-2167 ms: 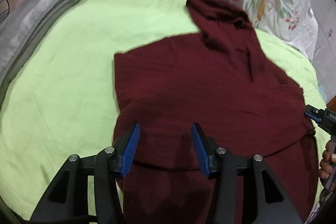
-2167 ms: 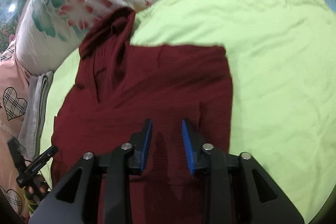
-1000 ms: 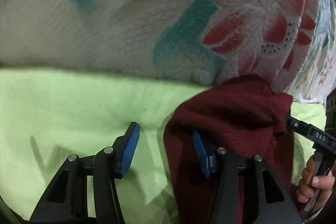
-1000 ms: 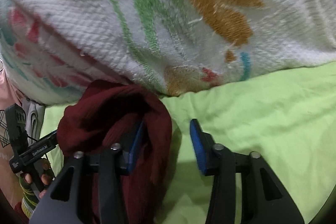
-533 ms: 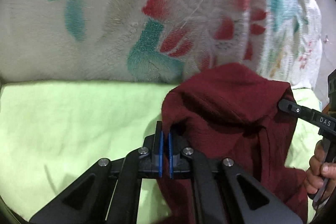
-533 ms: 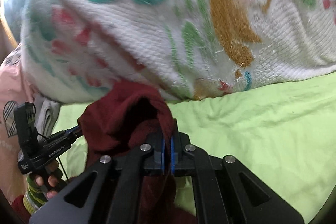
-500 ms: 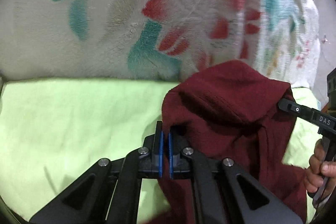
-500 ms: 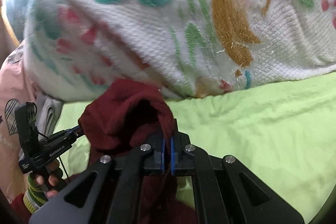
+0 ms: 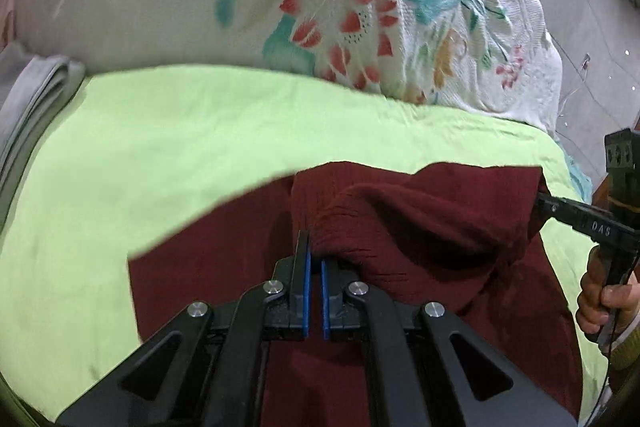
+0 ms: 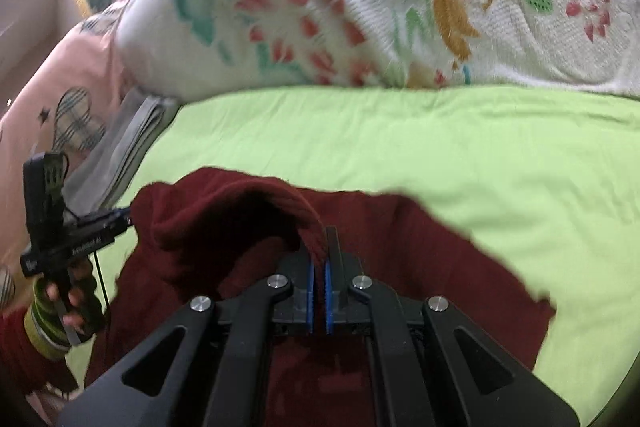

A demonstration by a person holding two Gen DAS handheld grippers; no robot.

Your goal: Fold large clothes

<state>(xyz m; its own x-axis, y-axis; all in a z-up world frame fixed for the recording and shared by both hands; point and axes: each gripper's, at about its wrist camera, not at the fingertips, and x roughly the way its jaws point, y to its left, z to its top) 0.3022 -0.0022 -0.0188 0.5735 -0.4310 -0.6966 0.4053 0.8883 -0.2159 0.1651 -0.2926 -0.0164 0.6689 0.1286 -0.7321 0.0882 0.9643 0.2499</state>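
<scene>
Maroon hoodie (image 9: 420,227) hood, a second ago at the floral blanket (image 9: 360,7), since pinched by both closing grippers, left (image 9: 314,259) and right (image 10: 318,263), and hauled back over the body on the green bed (image 9: 160,131); top fold likely underway. Ribbed knit, bunched, sagging between shut jaws.

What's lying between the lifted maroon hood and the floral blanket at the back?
Only bare green sheet separates the maroon hoodie from the floral blanket; both wrist views show that strip with nothing on it.
</scene>
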